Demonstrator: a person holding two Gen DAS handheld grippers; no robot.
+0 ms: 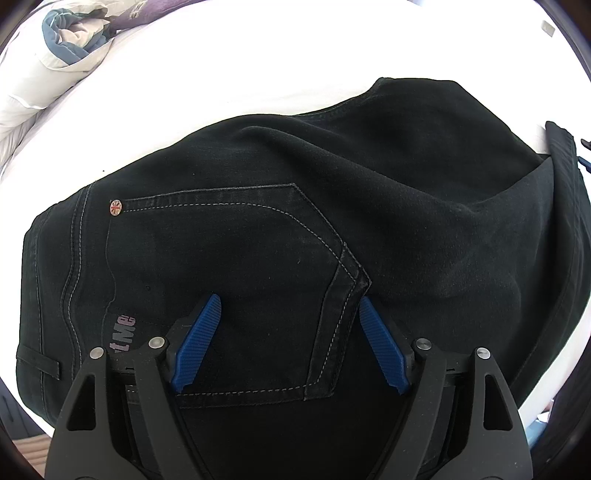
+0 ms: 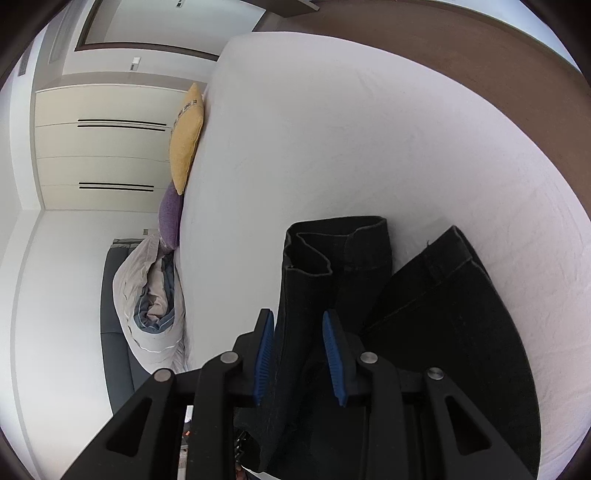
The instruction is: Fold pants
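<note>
Black jeans point(image 1: 295, 229) lie on a white bed point(image 1: 258, 74), seat side up, with a back pocket point(image 1: 236, 240) and a small rivet showing. My left gripper point(image 1: 290, 306) is open just above the pocket, with its blue pads wide apart and nothing between them. In the right wrist view the leg ends of the jeans point(image 2: 332, 258) rest on the bed sheet point(image 2: 369, 147). My right gripper point(image 2: 298, 321) has its blue pads on either side of a fold of leg fabric and holds it.
A rolled duvet point(image 2: 155, 302), a yellow cushion point(image 2: 186, 144) and a purple cushion point(image 2: 170, 218) lie at the bed's head end. White wardrobe doors point(image 2: 99, 147) stand beyond. The duvet also shows in the left wrist view point(image 1: 70, 33).
</note>
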